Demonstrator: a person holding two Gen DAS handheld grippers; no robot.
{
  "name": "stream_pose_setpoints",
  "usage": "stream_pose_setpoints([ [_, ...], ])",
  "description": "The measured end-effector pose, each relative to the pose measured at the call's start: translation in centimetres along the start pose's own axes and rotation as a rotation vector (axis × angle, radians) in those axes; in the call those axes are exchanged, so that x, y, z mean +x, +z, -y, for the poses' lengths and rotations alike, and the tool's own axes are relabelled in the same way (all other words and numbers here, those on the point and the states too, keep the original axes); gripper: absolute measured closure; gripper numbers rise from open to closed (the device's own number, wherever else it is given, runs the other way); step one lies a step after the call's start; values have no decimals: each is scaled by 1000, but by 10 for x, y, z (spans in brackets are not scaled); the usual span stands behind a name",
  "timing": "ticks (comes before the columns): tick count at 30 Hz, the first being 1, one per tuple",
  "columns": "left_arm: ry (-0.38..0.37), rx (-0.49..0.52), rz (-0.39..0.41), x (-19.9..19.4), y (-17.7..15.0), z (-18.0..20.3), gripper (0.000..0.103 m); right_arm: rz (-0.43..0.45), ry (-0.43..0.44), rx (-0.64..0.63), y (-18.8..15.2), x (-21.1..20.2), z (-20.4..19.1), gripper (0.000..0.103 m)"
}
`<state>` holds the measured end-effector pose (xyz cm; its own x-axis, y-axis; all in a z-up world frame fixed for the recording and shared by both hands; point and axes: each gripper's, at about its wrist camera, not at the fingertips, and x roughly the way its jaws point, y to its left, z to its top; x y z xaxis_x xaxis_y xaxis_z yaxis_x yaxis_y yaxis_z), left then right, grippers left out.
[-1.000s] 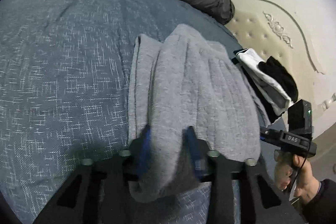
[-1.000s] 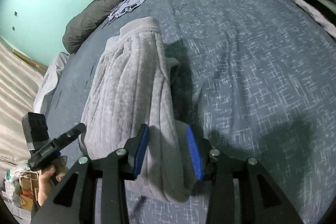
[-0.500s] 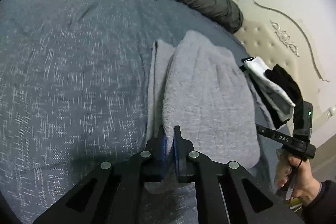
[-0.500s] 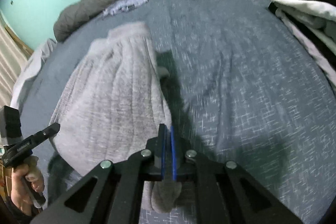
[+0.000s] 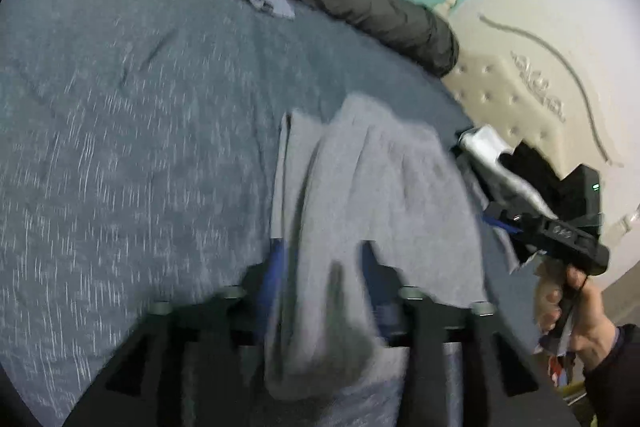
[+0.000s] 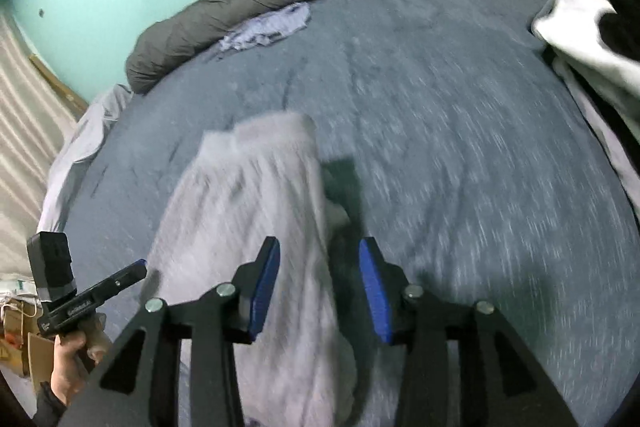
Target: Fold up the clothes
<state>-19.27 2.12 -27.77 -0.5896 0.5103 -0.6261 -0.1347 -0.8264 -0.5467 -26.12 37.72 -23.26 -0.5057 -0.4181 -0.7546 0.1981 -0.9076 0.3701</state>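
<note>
Both grippers stand with their blue-padded jaws spread wide, and the folded grey garment (image 5: 384, 195) lies on the blue-grey bedspread (image 5: 120, 147) with its near end running between the pads of each. The left gripper (image 5: 320, 279) straddles one corner of that end, the right gripper (image 6: 320, 291) the other, cloth loose between the pads. Beyond the right jaws sits a black-and-white clothes pile (image 6: 580, 23).

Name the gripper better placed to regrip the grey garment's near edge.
Left, marginally. The left gripper has the grey garment bunched between its open jaws; the right gripper, also open, straddles only its side edge.
</note>
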Motion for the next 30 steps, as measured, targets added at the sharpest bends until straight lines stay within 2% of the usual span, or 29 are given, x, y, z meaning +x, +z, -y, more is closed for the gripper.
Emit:
stream_pose_setpoints([
  [4, 11, 37, -8, 14, 25, 2, 44, -12, -5, -21, 24, 18, -9, 61],
  [10, -15, 16, -73, 45, 49, -13, 45, -40, 5, 9, 43, 50, -7, 61],
  [11, -20, 12, -84, 50, 53, -15, 45, -39, 10, 4, 44, 52, -8, 64],
  [12, -29, 20, -100, 55, 56, -15, 50, -42, 19, -2, 45, 54, -9, 69],
  [13, -39, 29, -117, 59, 59, -14, 56, -49, 28, -8, 45, 56, -10, 81],
  [15, -48, 47, -143, 64, 62, -13, 88, -52, 26, -32, 46, 59, -13, 85],
  [17, -44, 67, -159, 66, 63, -11, 99, -39, 18, -66, 48, 58, -17, 99],
  [18, -41, 86, -149, 62, 64, -9, 99, -22, 5, -91, 50, 56, -21, 102],
  [20, -33, 117, -122, 52, 65, -4, 99, 8, -13, -131, 55, 51, -28, 103],
  [23, -4, 106, -87, 37, 68, -9, 100, 4, -37, -170, 59, 55, -36, 103],
  [30, 63, 67, -128, 46, 62, -33, 100, -78, -76, -230, 45, 94, -49, 103],
])
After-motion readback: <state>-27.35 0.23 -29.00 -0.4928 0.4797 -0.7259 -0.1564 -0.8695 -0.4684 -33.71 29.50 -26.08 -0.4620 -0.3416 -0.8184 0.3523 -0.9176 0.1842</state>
